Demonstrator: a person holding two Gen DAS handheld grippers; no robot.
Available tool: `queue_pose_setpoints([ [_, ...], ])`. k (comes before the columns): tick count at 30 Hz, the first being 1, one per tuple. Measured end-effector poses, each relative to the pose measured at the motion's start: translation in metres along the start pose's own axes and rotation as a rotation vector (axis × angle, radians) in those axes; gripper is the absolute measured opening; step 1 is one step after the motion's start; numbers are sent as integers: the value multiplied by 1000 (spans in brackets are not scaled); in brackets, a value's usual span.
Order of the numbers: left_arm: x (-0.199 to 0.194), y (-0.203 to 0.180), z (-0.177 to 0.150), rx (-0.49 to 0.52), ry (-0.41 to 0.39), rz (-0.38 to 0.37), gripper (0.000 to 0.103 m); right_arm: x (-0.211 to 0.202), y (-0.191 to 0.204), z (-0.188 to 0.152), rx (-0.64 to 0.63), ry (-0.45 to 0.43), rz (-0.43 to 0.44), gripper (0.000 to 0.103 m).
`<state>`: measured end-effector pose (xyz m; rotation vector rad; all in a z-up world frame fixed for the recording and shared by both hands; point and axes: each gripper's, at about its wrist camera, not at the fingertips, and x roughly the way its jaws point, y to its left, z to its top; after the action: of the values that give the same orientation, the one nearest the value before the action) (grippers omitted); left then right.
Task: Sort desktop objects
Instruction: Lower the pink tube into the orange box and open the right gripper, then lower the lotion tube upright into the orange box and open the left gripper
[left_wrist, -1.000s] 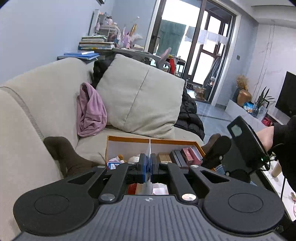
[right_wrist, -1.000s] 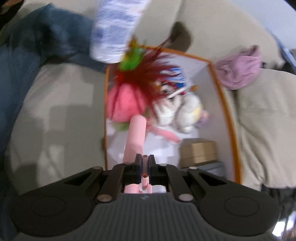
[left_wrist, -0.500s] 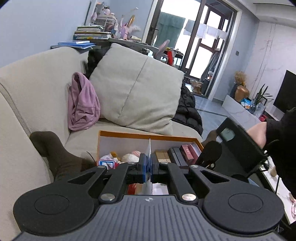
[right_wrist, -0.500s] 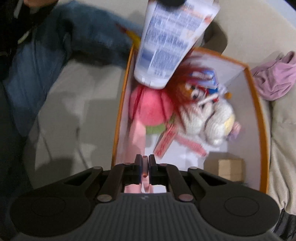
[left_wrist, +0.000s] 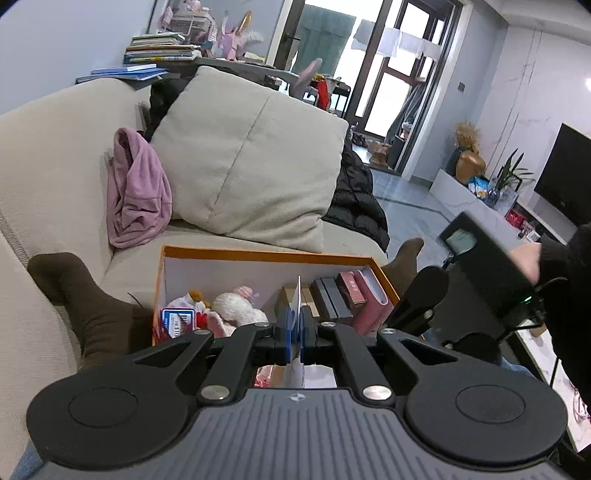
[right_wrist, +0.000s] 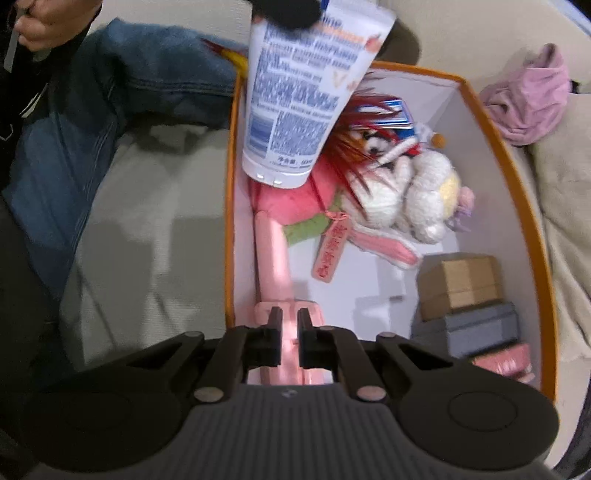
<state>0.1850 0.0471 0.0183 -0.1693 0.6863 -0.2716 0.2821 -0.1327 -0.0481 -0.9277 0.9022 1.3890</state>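
Right wrist view: right tool (right_wrist: 290, 334) clamps pink comb (right_wrist: 273, 258), long axis pointing away into orange box (right_wrist: 517, 177).

Box (right_wrist: 517, 177): orange rim, white inside. Tube (right_wrist: 295, 103): white, blue print. Cloth (left_wrist: 136, 195): pale purple. Sofa (left_wrist: 48, 147), cushion (left_wrist: 251, 158): beige. Jacket (left_wrist: 358, 199): black. Plush toy (right_wrist: 417, 192): white, pink ears. Small carton (right_wrist: 461, 284): brown. Sock (left_wrist: 85, 302): dark brown. Jeans (right_wrist: 92, 122): blue.
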Motion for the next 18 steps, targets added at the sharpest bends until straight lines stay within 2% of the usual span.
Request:
queue_pose_setpoints([
  [2, 4, -3, 3, 0, 5, -4, 4, -15, -1, -9, 49, -61, -64, 8],
  [4, 9, -6, 6, -1, 6, -7, 4, -30, -2, -19, 137, -136, -193, 9],
  [6, 16, -12, 11, 8, 7, -9, 4, -41, -6, -28, 288, -202, -314, 14],
  [10, 37, -27, 16, 47, 13, -7, 4, -66, -3, -58, 668, -459, -580, 22],
  [11, 45, -31, 16, 57, 17, 0, 4, -67, 0, -64, 722, -498, -639, 30],
  [13, 60, -38, 14, 90, 21, 30, 4, -62, 6, -75, 824, -542, -746, 32],
  [15, 77, -42, 11, 125, 31, 65, 4, -55, 9, -85, 909, -590, -790, 32],
  [18, 101, -40, 5, 125, 73, 85, 4, -47, 13, -97, 987, -666, -827, 32],
])
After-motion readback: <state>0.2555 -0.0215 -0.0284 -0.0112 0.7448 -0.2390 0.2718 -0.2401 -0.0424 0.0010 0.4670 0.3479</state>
